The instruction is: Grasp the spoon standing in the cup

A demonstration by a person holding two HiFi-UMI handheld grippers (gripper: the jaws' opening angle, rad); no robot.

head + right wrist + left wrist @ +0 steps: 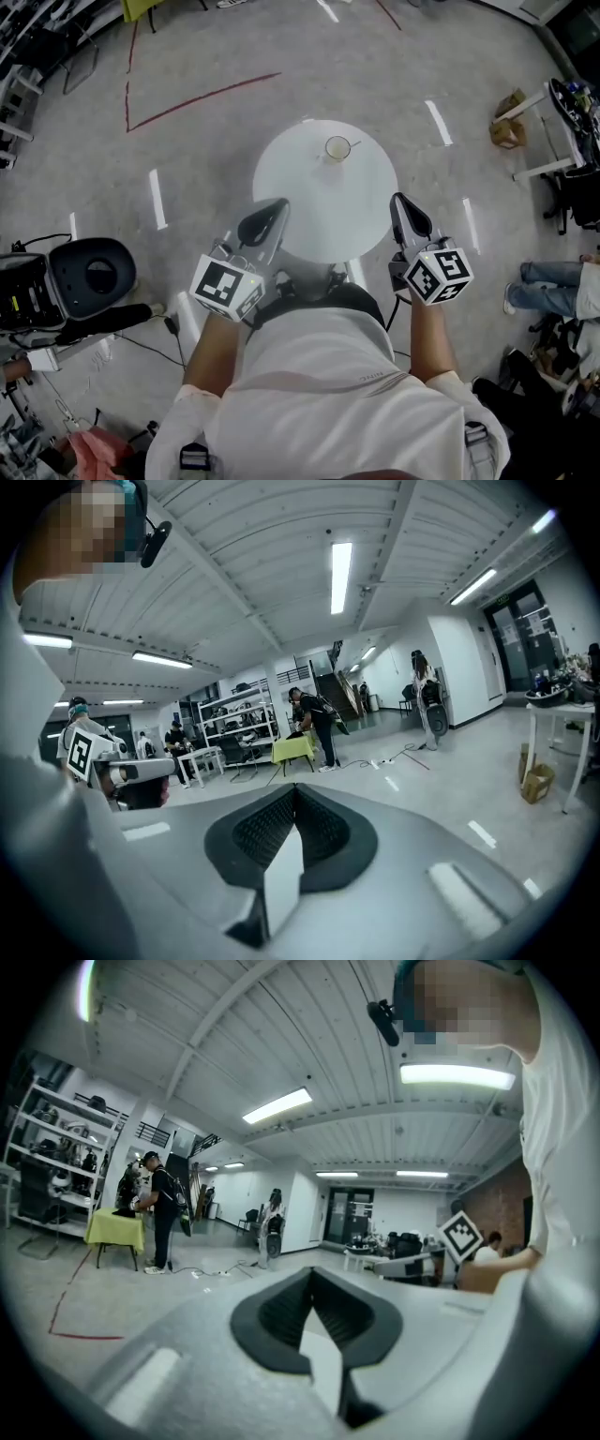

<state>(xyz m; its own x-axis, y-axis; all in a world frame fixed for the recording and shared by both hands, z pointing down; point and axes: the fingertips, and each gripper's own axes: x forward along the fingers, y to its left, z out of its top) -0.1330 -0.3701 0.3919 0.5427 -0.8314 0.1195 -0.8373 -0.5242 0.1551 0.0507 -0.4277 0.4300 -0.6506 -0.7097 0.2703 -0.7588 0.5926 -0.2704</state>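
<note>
The spoon (352, 144) is not yet held. Nearest the person, the left gripper (272, 212) and right gripper (404, 208) hover over the round table's (300, 211) near edge, each with jaws closed on nothing, so one must open first. Bare tabletop lies between them and the cup (337, 148), where the spoon stands near the far edge, and nothing blocks the way.
</note>
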